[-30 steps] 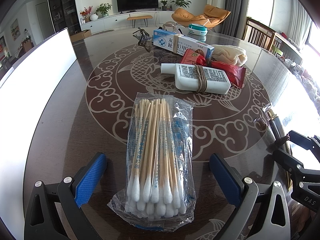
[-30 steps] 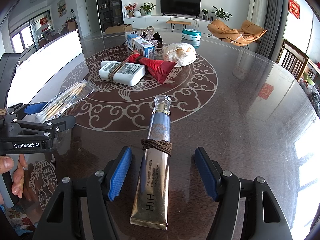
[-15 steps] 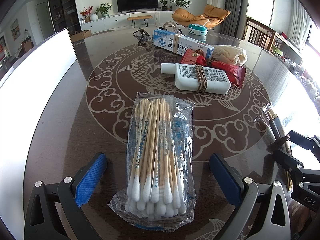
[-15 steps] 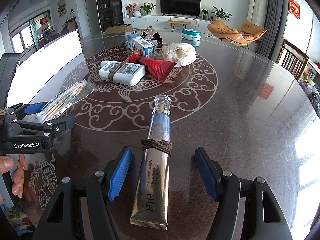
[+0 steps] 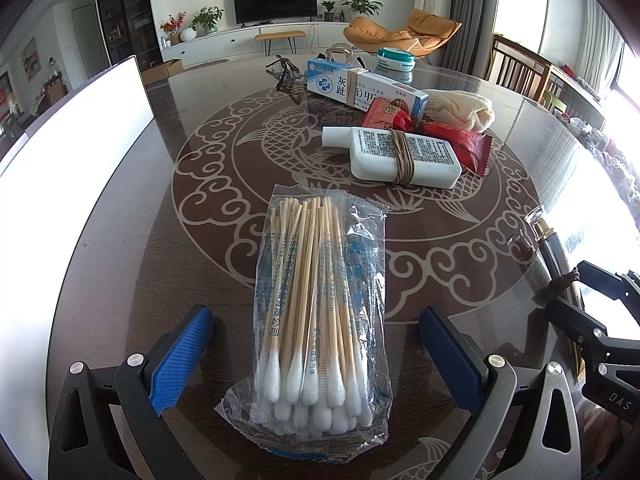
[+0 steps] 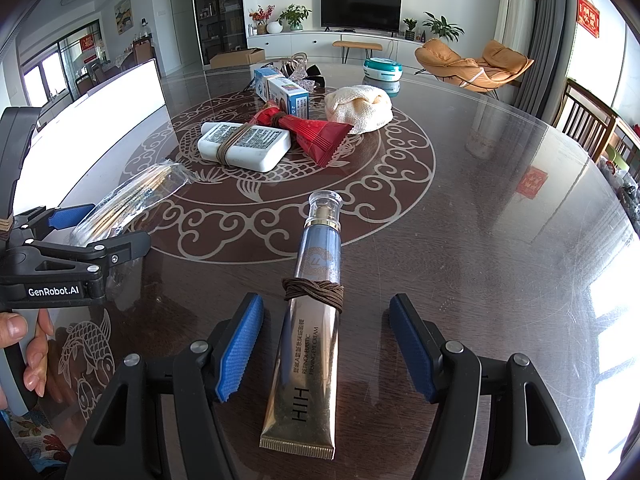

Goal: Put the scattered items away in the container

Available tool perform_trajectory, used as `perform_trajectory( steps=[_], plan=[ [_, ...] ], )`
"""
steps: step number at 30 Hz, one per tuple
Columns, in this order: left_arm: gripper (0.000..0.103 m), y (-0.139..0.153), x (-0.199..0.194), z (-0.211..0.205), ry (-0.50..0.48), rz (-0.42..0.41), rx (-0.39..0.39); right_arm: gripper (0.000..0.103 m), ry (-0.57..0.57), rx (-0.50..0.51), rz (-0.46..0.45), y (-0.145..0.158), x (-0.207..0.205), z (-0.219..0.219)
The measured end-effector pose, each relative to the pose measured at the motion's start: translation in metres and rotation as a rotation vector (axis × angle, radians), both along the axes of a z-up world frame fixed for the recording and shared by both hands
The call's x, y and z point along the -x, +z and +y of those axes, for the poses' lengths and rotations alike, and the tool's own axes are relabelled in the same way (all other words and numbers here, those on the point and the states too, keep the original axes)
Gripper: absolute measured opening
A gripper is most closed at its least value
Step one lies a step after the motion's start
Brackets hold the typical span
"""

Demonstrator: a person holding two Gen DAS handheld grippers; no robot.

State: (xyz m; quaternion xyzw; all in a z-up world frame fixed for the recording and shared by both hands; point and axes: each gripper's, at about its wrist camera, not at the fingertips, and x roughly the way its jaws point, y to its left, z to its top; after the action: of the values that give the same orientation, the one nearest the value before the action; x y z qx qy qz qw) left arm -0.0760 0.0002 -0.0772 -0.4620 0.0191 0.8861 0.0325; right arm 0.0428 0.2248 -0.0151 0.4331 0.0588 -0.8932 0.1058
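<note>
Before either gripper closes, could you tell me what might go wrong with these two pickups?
1. The swab bag is loose, crinkly film; the left gripper may pinch only plastic and let it slip.
2. The cream tube is narrow and glossy on a slick glass table; the right gripper, open around it, could push it sideways.
3. I cannot clearly see the container, so the drop could be misjudged.

Dark television (image 6: 361, 7) on the far wall, orange lounge chair (image 6: 474, 65) beside grey curtains (image 6: 540, 36).
</note>
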Motion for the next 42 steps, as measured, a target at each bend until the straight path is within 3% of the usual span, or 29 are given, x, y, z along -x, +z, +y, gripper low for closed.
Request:
perform_trajectory(
  steps=[6, 15, 25, 42],
  plan=[
    [0.103, 0.000, 0.001, -0.001, -0.008, -0.004, -0.004, 0.066, 0.001, 0.001, 0.000, 0.000, 0.000, 0.000],
    [0.103, 0.000, 0.000, -0.004, -0.099, -0.015, -0.002, 0.067, 0.002, 0.001, 0.000, 0.000, 0.000, 0.000],
    [0.103, 0.002, 0.016, -0.003, -0.172, -0.105, 0.014, 0.067, -0.003, 0.003, -0.001, 0.000, -0.001, 0.002],
    [0.103, -0.001, 0.004, -0.006, -0.174, -0.017, -0.002, 0.067, -0.003, 0.003, -0.002, 0.000, -0.001, 0.002]
  ],
)
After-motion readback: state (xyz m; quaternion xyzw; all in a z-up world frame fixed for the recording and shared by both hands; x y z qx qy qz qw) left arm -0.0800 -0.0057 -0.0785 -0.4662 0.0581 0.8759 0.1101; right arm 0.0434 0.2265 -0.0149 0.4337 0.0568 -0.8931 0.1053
